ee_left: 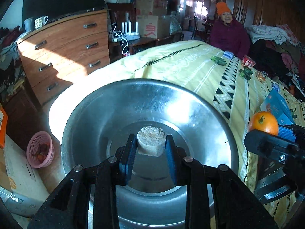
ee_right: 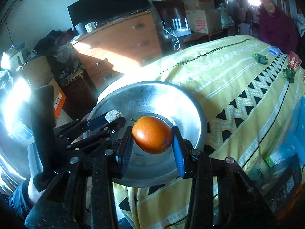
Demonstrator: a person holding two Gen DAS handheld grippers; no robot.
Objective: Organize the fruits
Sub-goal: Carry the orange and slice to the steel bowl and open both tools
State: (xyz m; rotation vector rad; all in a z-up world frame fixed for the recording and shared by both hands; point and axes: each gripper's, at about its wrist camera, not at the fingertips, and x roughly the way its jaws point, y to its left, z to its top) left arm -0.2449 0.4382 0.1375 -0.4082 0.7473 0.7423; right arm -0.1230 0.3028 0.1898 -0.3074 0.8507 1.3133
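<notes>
1. Left wrist view: my left gripper is clamped on a pale, rough, round chunk, its blue pads pressing both sides, held over the middle of a wide steel bowl.
2. The bowl's inside is bare, so there is open room all round the chunk. Its far rim sits near the sunlit edge of the bed.
3. At the right edge my right gripper carries an orange just beside the bowl's rim, over the yellow bedspread.
4. A blue box lies behind the orange; its print is too small to read. A carton in the background bears a red mark I cannot make out.
5. A wooden dresser stands left of the bed, with a pink basket on the floor below.
6. Right wrist view: my right gripper is closed on the orange, above the near part of the steel bowl.
7. My left gripper enters from the left with the pale chunk, close beside the orange but apart from it.
8. The patterned yellow bedspread spreads right, with small items along its far edge.
</notes>
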